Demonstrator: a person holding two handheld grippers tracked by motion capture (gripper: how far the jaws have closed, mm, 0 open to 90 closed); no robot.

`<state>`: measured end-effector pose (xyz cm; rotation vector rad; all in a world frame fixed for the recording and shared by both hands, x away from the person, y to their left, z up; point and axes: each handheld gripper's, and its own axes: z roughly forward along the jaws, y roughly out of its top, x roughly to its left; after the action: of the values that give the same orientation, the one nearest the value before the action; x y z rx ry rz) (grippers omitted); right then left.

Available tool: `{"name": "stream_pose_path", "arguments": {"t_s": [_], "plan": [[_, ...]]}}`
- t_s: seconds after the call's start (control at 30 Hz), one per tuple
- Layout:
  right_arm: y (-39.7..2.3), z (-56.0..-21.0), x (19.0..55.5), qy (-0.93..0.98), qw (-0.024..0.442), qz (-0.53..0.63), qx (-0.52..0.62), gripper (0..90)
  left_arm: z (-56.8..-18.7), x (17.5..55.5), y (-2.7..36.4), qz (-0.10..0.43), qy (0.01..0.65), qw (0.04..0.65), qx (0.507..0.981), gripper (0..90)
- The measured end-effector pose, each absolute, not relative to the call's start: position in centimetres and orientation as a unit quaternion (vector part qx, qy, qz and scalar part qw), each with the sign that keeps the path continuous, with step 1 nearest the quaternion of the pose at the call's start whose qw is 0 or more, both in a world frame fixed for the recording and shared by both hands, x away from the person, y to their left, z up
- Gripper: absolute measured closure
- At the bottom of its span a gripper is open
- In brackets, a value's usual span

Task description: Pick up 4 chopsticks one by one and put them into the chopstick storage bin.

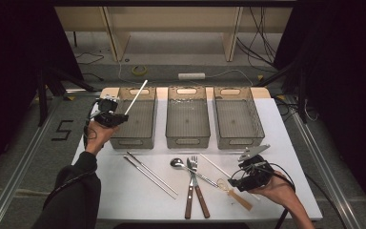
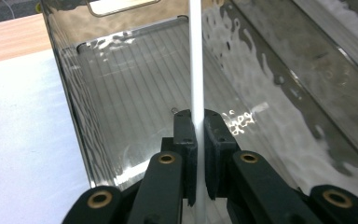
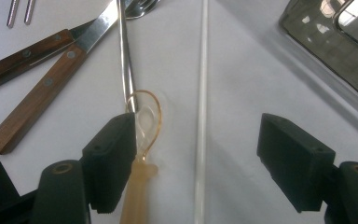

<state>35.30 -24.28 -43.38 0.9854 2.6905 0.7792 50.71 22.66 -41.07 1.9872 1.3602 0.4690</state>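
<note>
Jaws of the left hand-held gripper [image 2: 196, 140] clamp a white chopstick [image 2: 196, 56] over the leftmost bin [image 1: 134, 119], while the right hand-held gripper [image 3: 198, 154] stands apart above another white chopstick [image 3: 202, 93] on the counter [image 1: 124, 191].

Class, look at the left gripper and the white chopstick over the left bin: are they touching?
Touching. In the left gripper view, the left gripper has both black jaws shut against the white chopstick, which runs straight up between them with no gap.
</note>
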Motion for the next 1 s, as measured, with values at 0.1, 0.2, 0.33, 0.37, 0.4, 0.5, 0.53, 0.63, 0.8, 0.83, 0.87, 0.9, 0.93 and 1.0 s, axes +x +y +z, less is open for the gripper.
{"name": "stream_pose_path", "arguments": {"t_s": [0.1,0.2,0.33,0.37,0.4,0.5,0.53,0.63,0.8,0.83,0.87,0.9,0.93,1.0], "plan": [[-24.2,-43.4,35.3,0.903,0.085,0.26,0.331,29.3,-41.4,50.9,22.6,0.18,0.525,0.332,0.763,84.7],[-24.1,-43.4,35.3,0.903,0.084,0.261,0.329,29.3,-41.7,51.1,22.6,0.181,0.528,0.325,0.764,84.6],[-24.2,-43.3,35.3,0.903,0.085,0.26,0.33,29.4,-42.0,51.4,22.5,0.179,0.531,0.32,0.764,84.4],[-24.2,-43.3,35.3,0.903,0.084,0.261,0.331,29.3,-42.2,51.4,22.5,0.179,0.534,0.32,0.762,84.3],[-24.2,-43.3,35.3,0.903,0.083,0.26,0.332,29.4,-42.3,51.5,22.4,0.179,0.536,0.317,0.761,84.0],[-24.2,-43.3,35.3,0.903,0.083,0.261,0.33,29.4,-42.4,51.5,22.4,0.183,0.539,0.319,0.758,82.7],[-24.2,-43.3,35.3,0.904,0.083,0.261,0.33,29.3,-42.3,51.5,22.4,0.185,0.537,0.32,0.759,81.1],[-24.2,-43.3,35.3,0.904,0.082,0.261,0.329,29.4,-41.9,51.3,22.3,0.194,0.541,0.332,0.748,64.3],[-24.2,-43.3,35.4,0.904,0.082,0.261,0.329,29.4,-40.7,50.4,22.3,0.195,0.537,0.353,0.741,51.8],[-24.2,-43.2,35.4,0.904,0.082,0.26,0.33,29.5,-40.6,50.1,22.3,0.191,0.536,0.358,0.741,48.4],[-24.2,-43.2,35.4,0.904,0.082,0.259,0.331,29.6,-40.3,49.7,22.1,0.183,0.533,0.363,0.742,46.0],[-24.2,-43.2,35.5,0.905,0.083,0.256,0.33,29.9,-40.2,49.4,22.0,0.179,0.53,0.366,0.743,42.5],[-24.2,-43.2,35.5,0.904,0.083,0.254,0.333,29.9,-40.0,48.7,21.8,0.175,0.525,0.378,0.742,40.0],[-24.1,-43.2,35.6,0.907,0.083,0.248,0.331,31.2,-39.7,47.6,21.4,0.165,0.512,0.391,0.747,35.3]]}}
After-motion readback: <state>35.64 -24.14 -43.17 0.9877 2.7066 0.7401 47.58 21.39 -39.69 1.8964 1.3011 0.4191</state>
